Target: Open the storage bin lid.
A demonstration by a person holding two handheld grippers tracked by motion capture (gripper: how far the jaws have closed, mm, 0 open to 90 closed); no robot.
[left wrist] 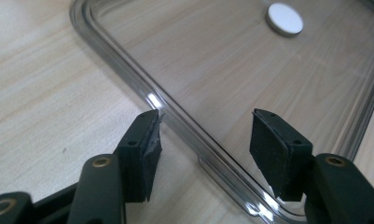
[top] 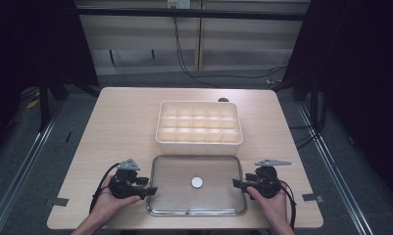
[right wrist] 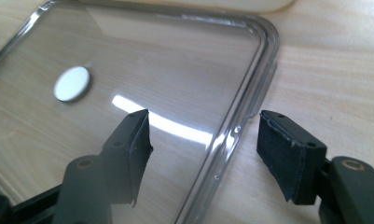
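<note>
Clear lid point(top: 174, 196) flat, hand-held grippers level, jaws parted astride its edges.

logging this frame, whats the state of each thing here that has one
clear lid: off the box, flat on the table, nearer the person
compartment box: uncovered, compartments look empty
white disc: mid-lid
left tongs: open, straddling the lid's rim
right tongs: open, straddling the opposite rim

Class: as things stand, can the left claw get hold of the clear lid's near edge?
Probably yes: the left claw stands open astride the clear lid's rim, pads apart from it, nothing between.
</note>
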